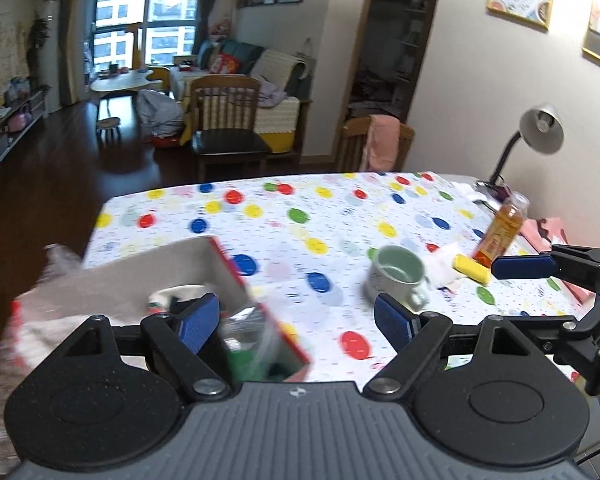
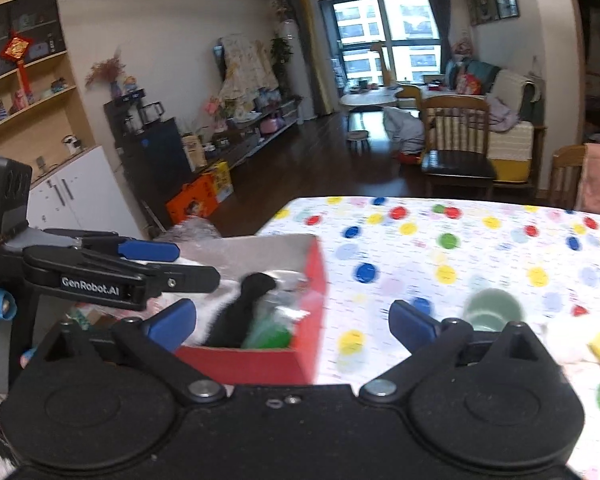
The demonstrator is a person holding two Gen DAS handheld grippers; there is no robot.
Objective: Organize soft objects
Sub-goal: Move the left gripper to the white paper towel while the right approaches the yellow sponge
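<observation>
Red cardboard, the box point(image 2: 256, 360) is sitting at the counter's point(image 1: 300, 216) left edge, already holding a black-and-white plush point(image 2: 236, 320) and green items. A yellow sponge point(image 1: 471, 268) is lying right of the mug point(image 1: 396, 276), near the bottle point(image 1: 500, 232); we are judging it light, squashy and easy to pinch across its middle. Both our left tongs point(image 1: 296, 320) and right tongs point(image 2: 292, 320) are standing wide apart and empty, tilting downward above the box.

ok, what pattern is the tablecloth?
White tablecloth with multicoloured dots: red, blue, yellow, green. Clearest in the left wrist view.
</observation>
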